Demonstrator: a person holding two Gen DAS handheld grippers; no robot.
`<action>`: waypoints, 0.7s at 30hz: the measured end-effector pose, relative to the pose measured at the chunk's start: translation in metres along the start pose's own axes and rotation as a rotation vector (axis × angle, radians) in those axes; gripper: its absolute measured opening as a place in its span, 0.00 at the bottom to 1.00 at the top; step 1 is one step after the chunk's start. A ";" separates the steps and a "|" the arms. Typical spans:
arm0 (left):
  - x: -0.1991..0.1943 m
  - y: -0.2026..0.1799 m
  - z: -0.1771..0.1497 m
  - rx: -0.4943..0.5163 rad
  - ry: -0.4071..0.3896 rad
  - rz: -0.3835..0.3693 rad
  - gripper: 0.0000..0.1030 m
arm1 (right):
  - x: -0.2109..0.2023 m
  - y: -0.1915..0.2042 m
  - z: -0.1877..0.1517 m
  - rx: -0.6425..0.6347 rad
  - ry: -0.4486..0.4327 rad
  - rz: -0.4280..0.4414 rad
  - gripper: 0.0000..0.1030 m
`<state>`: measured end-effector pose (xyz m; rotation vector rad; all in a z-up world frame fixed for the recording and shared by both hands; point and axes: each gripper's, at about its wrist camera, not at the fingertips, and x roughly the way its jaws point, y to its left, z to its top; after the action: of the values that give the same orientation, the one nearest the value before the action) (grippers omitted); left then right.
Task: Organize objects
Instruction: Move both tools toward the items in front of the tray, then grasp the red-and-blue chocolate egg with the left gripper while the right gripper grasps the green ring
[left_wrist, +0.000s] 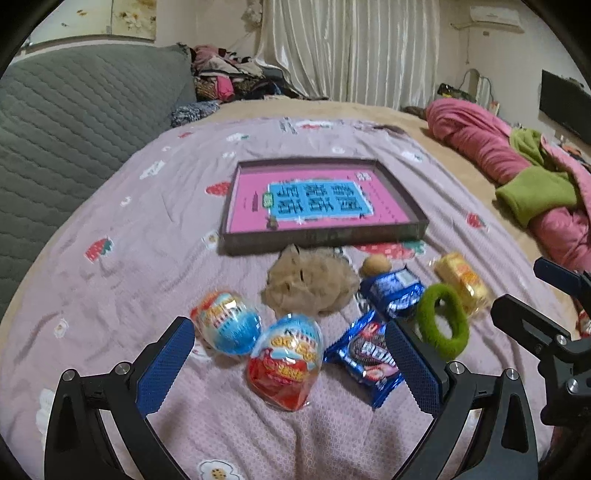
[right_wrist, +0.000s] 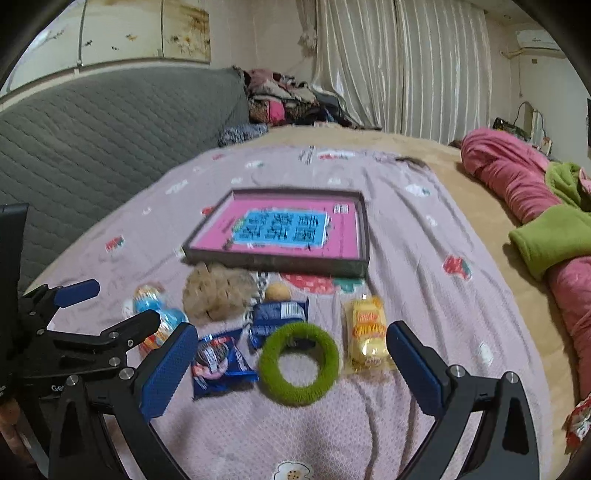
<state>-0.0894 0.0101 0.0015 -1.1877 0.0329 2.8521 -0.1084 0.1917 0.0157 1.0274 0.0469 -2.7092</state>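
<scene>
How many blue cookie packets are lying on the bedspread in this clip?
2. The nearer cookie packet lies between the red egg-shaped treat and the green fuzzy ring. The farther cookie packet sits beyond it, beside the plush toy. None looks hidden.

the blue cookie packet (left_wrist: 364, 360) seems to read "oreo"; the tray's (left_wrist: 321, 236) large characters are illegible.
</scene>
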 end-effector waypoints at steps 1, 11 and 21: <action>0.003 0.000 -0.003 -0.001 0.006 -0.001 1.00 | 0.004 -0.001 -0.003 0.003 0.009 0.000 1.00; 0.031 0.005 -0.022 -0.043 0.059 -0.064 0.99 | 0.036 -0.008 -0.024 0.003 0.087 -0.059 1.00; 0.043 0.002 -0.027 -0.040 0.074 -0.094 0.78 | 0.058 -0.004 -0.036 0.004 0.134 -0.088 0.96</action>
<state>-0.1011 0.0085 -0.0478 -1.2668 -0.0750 2.7400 -0.1284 0.1870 -0.0497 1.2349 0.1128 -2.7145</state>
